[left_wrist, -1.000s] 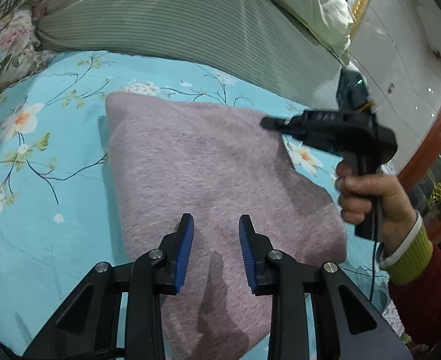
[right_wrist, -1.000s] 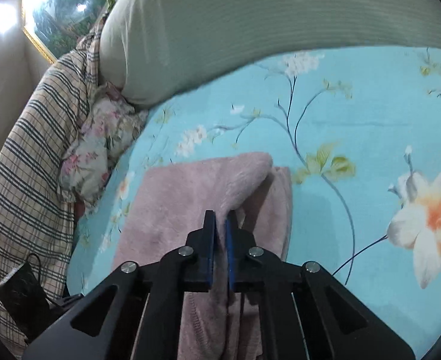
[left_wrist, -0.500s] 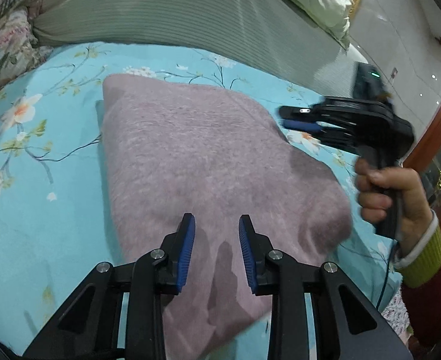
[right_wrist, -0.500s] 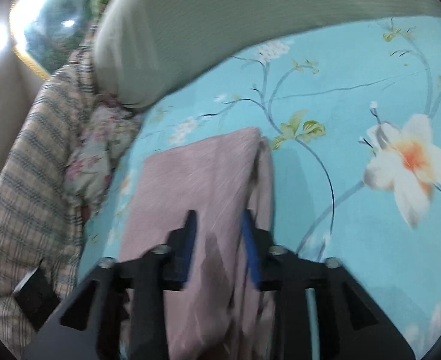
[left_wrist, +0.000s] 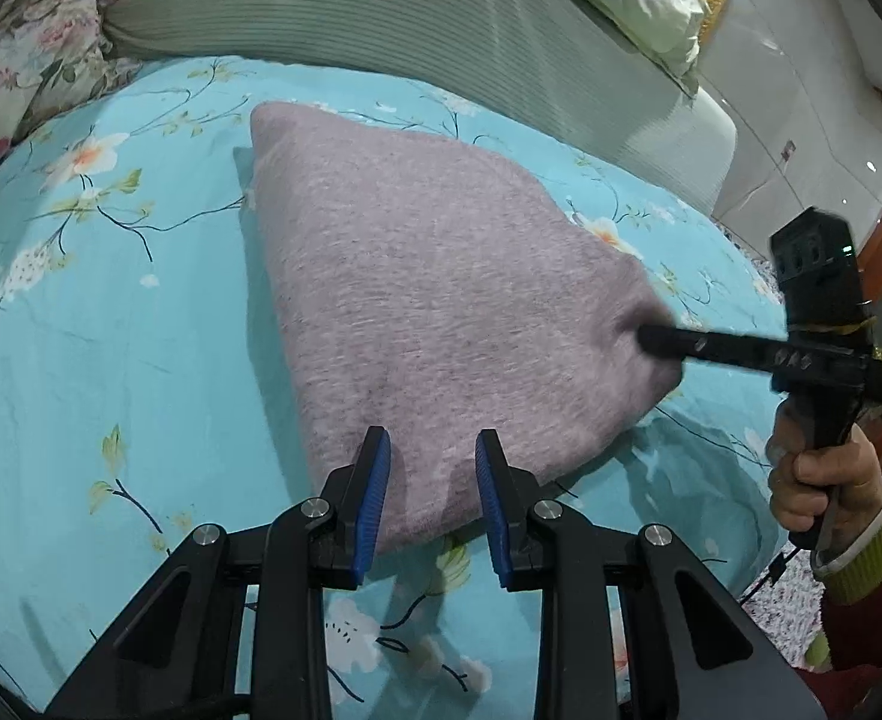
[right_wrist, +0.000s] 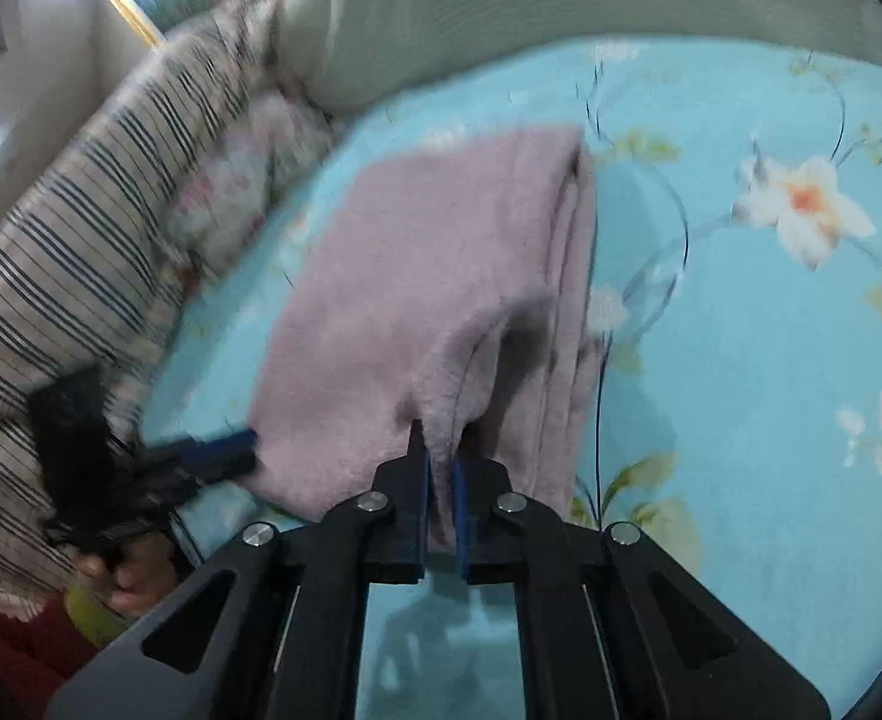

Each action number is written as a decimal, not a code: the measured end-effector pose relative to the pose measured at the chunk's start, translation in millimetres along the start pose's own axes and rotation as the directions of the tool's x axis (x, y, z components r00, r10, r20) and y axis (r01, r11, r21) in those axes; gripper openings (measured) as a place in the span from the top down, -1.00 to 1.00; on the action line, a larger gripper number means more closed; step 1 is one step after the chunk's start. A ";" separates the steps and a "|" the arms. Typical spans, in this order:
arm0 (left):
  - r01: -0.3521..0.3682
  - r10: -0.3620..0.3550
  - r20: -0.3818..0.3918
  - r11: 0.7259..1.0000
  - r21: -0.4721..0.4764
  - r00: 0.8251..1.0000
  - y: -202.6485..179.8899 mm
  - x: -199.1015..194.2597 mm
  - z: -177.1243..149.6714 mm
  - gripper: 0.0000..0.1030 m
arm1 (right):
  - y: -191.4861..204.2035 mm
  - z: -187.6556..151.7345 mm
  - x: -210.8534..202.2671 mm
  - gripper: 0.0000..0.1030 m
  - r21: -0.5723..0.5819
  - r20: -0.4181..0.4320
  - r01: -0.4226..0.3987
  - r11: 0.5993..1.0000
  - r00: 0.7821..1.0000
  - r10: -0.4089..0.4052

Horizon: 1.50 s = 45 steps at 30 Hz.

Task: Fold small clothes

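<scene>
Mauve knit garment (left_wrist: pixel 441 300), already folded into a thick pad, lies on a bed (left_wrist: pixel 111 330) with a turquoise floral sheet, near a ribbed green pillow (left_wrist: pixel 381 18). The right gripper (right_wrist: pixel 439 468) has just been closing, and its jaws now pinch the cloth at a near corner, which bunches into a raised ridge. The left gripper (left_wrist: pixel 432 480) hangs over the near edge with jaws parted, the cloth's edge below and between them but not pressed. A hand (left_wrist: pixel 825 492) in a red sleeve with a green cuff grips the right handle. To do this step well, probably bring the left jaws down on the other near corner, clamp all layers, then lift both corners level so the fold stays square.
</scene>
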State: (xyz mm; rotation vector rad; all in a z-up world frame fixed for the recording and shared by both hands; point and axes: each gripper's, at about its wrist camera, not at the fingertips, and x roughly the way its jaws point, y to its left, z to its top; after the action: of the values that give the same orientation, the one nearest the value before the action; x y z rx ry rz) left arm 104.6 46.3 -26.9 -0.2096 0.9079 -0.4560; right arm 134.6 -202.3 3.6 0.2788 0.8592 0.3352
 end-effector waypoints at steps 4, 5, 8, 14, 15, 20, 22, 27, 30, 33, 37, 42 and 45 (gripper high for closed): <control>0.003 -0.002 -0.012 1.000 0.021 1.000 -5.1 6.7 -2.0 0.45 | -11.2 -16.5 9.7 0.85 -0.009 -0.070 0.094 0.996 0.993 -0.094; -0.001 0.001 -0.017 1.000 0.026 1.000 -5.9 9.9 -3.0 0.45 | -17.1 -23.1 17.6 0.83 0.012 -0.101 0.101 0.995 0.990 -0.099; -0.038 0.040 -0.037 0.998 0.048 0.999 -7.8 22.0 -7.3 0.42 | -28.2 -36.5 24.6 0.53 0.078 -0.131 0.128 0.989 0.984 -0.117; -0.024 0.029 -0.055 0.996 0.083 0.998 -7.8 6.9 -5.8 0.40 | -17.1 -17.4 -16.8 0.39 0.120 -0.016 0.131 0.984 0.991 -0.130; -0.014 0.018 -0.047 0.996 0.083 0.999 -7.3 2.7 -3.3 0.39 | -14.2 -7.4 -20.6 0.39 0.119 0.012 0.123 0.985 0.992 -0.126; -0.024 0.023 0.006 0.998 0.062 1.000 -3.6 -1.9 25.4 0.39 | -23.9 51.5 19.8 0.38 0.110 0.024 0.109 0.988 0.993 -0.112; -0.057 0.056 0.025 0.998 0.039 0.998 0.5 2.7 42.4 0.39 | -35.2 68.9 38.1 0.38 0.132 0.016 0.094 0.987 0.995 -0.096; -0.071 0.071 0.053 0.997 -0.003 0.996 8.5 11.1 71.1 0.39 | -47.2 97.4 75.7 0.39 0.143 -0.009 0.071 0.987 0.998 -0.070; -0.067 0.067 0.045 0.998 0.003 0.997 10.6 21.3 80.2 0.39 | -48.9 101.8 88.7 0.82 0.138 -0.044 0.075 0.988 0.997 -0.070; -0.063 0.063 0.034 0.998 0.013 0.997 10.7 30.4 86.7 0.39 | -49.1 104.9 62.3 0.89 0.166 0.070 0.022 0.986 0.997 -0.034; -0.054 0.053 0.047 0.999 0.010 0.997 14.7 34.1 93.8 0.39 | -61.3 94.7 62.9 0.91 0.207 0.052 0.071 0.976 0.995 -0.084; -0.054 0.055 0.013 0.999 -0.002 0.998 23.2 45.6 98.8 0.39 | -67.6 86.6 64.2 0.87 0.245 -0.023 0.237 0.940 0.971 -0.239; -0.081 0.081 0.044 0.997 0.002 0.996 27.2 40.3 112.2 0.39 | -34.9 104.6 42.1 0.87 0.196 0.084 0.173 0.965 0.978 -0.193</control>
State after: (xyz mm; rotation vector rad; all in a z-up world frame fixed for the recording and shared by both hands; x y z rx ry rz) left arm 223.3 49.8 2.4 -0.1774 0.8695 -0.3765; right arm 247.3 -228.3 26.8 0.3853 0.8093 0.0658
